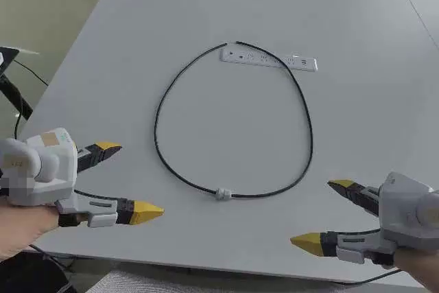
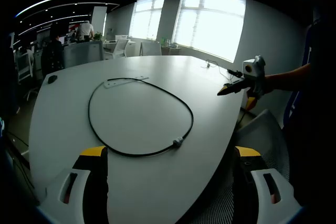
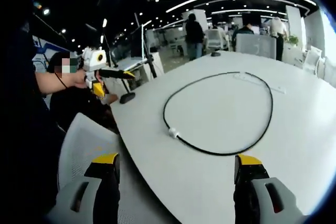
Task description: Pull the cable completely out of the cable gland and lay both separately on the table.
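Cable (image 1: 257, 195) loop, lying across power strip (image 1: 302, 63)

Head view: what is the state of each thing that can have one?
cable: lies looped on the table, threaded through the cable gland.
cable gland: on the cable, not pulled off.
left gripper: open, empty.
right gripper: open, empty.

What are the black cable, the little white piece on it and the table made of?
The cable looks sheathed in matte black rubber or plastic: it lies in a smooth loop. The gland seems moulded whitish plastic, though too small to be sure. The table looks like pale grey laminate, smooth with a faint sheen.
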The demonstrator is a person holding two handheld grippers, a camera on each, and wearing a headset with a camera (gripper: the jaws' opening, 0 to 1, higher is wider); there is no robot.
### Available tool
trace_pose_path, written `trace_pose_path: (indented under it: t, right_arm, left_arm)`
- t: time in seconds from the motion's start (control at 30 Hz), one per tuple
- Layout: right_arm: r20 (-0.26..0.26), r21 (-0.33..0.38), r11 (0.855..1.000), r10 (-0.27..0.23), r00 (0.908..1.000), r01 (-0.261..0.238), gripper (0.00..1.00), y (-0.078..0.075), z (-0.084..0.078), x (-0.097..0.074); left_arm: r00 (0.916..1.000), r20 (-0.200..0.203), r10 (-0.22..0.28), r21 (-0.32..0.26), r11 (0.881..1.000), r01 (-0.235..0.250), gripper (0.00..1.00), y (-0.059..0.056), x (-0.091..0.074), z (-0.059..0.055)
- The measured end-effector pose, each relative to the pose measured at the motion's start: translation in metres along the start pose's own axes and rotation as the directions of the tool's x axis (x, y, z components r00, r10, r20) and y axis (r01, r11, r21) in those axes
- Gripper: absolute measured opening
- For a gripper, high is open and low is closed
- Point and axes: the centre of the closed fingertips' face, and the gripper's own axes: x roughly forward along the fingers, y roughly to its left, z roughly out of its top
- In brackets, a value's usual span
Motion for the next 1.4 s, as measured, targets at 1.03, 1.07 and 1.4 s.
trace_pose_path:
  t: [1.03, 1.07, 1.4]
  right_arm:
    - [-0.003, 0.012, 1.0, 0.006, 1.0, -0.006, 0.92, 0.001, -0.004, -0.002]
    - [-0.004, 0.01, 1.0, 0.005, 1.0, -0.005, 0.92, 0.002, -0.003, -0.003]
    - [-0.006, -0.012, 1.0, 0.024, 0.9997, -0.024, 0.91, 0.011, 0.002, 0.001]
  left_arm:
    - [0.9985, -0.051, -0.018, 0.031, 0.999, 0.02, 0.99, 0.004, 0.006, -0.009]
    - [0.9986, -0.05, -0.019, 0.032, 0.999, 0.021, 0.99, 0.004, 0.006, -0.008]
    - [0.9989, -0.041, -0.025, 0.019, 0.999, 0.026, 0.99, -0.002, 0.003, -0.008]
